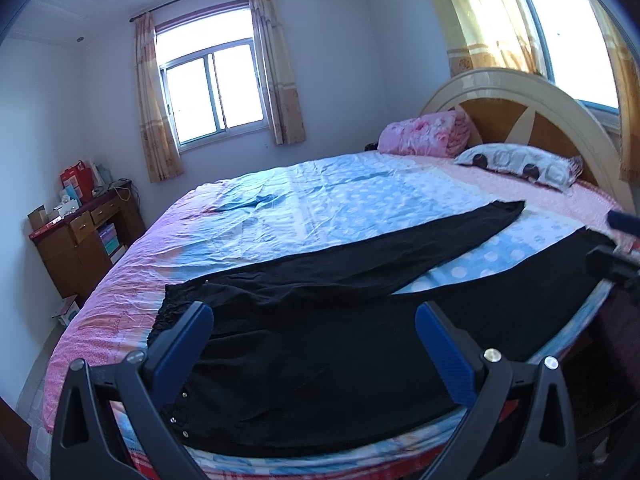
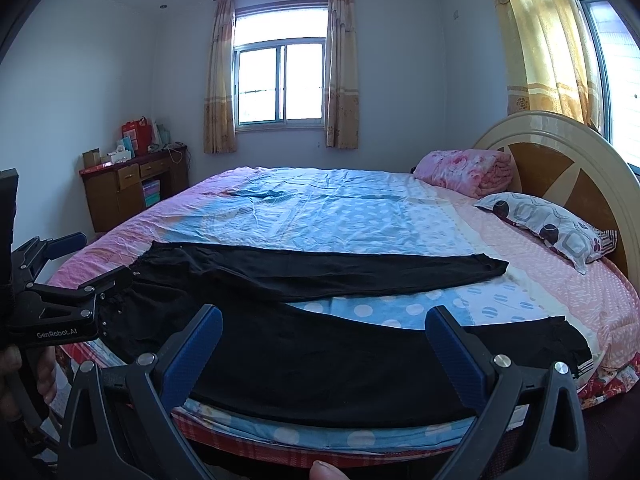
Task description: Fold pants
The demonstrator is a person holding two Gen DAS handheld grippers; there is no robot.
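Two claws: the left gripper (image 1: 314, 316) and the right gripper (image 2: 324, 320), each with black arms and blue ribbed pads, both spread wide and holding nothing.
Surface: a large bed (image 1: 280, 200) under a wrinkled pink and pale-blue dotted sheet, filling most of both views.
Headboard: an arched cream and brown wooden headboard (image 2: 560, 160) at the right end of the bed.
Bedding: a folded pink flowered quilt (image 2: 468, 172) and a grey patterned pillow (image 2: 548, 228) lie just in front of the headboard.
Room: white walls, a bright sliding window (image 2: 280, 80) with beige curtains on the far wall, a second window with yellow curtains (image 2: 544, 40) on the right.
Corner: a brown wooden desk (image 2: 132, 188) piled with boxes and red bags, far left.
Task thing: the black fabric pants (image 2: 320, 352) lie flat along the near edge of the bed, waist to the left, legs fanned apart toward the headboard.
Relation, left: the waist and seat sit below and between the open fingers, apart from them.
Relation, right: the nearer leg runs under the open fingers; contact cannot be told.
Person: a fingertip (image 2: 326, 472) shows at the bottom edge of the right view.
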